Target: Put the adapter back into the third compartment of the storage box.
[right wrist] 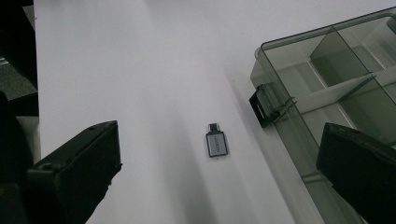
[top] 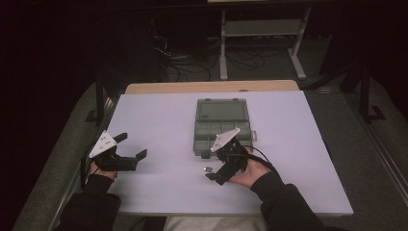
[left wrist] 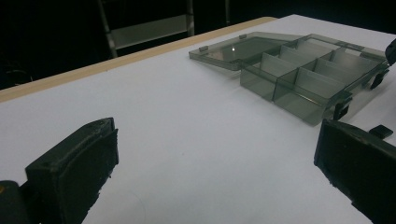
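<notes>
The right gripper (top: 217, 166) is hovering low over the table (top: 159, 120), its jaws spread wide and gripping nothing. The adapter (right wrist: 216, 143), a small silver piece with a dark plug end, is lying flat on the table between those jaws and a little ahead of them, touching neither. In the right gripper view it is sitting nearer the middle of the gap, with bare table on either side of it. In the high view the adapter (top: 209, 169) is showing as a small speck just beside the jaw tips, on the side toward the left gripper (top: 131, 147).

The box (right wrist: 327, 93), clear and grey with its lid (top: 222, 109) lying open flat, is standing just beyond the right gripper. One of its dark latches (right wrist: 262, 108) is sitting close to the adapter, and one jaw is hanging over the near corner compartment.

The left gripper is being held well apart from the adapter, near the table's edge, its jaws also spread wide and empty. From it, the box (left wrist: 303, 70) is lying ahead and off toward the right gripper's side.
</notes>
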`<action>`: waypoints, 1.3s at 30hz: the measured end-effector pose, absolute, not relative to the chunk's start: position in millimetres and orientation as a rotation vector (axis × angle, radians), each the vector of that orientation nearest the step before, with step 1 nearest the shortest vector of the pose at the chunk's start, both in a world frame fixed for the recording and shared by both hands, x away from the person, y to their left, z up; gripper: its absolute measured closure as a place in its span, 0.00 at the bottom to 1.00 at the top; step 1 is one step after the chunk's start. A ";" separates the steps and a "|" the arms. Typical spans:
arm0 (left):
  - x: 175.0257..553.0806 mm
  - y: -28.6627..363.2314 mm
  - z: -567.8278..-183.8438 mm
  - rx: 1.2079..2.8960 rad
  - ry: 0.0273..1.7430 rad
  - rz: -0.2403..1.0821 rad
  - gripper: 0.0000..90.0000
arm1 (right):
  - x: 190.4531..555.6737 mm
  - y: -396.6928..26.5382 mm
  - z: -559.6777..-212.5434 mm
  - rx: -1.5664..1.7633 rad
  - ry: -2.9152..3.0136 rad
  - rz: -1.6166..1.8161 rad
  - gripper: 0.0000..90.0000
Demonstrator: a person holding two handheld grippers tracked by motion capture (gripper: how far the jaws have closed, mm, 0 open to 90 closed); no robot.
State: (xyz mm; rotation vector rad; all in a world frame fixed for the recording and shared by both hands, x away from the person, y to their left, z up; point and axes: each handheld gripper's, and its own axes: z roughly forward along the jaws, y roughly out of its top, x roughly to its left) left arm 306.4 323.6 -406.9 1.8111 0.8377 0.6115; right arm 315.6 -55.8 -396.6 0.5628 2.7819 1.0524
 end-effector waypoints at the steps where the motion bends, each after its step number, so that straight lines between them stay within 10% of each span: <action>1: 306.4 323.6 -406.9 1.811 0.838 0.612 0.00 | 315.8 -55.1 -397.3 0.555 2.786 1.049 0.00; 39: 306.0 322.9 -406.9 1.814 0.827 0.609 0.00 | 326.9 -25.4 -426.8 0.482 2.952 0.849 0.50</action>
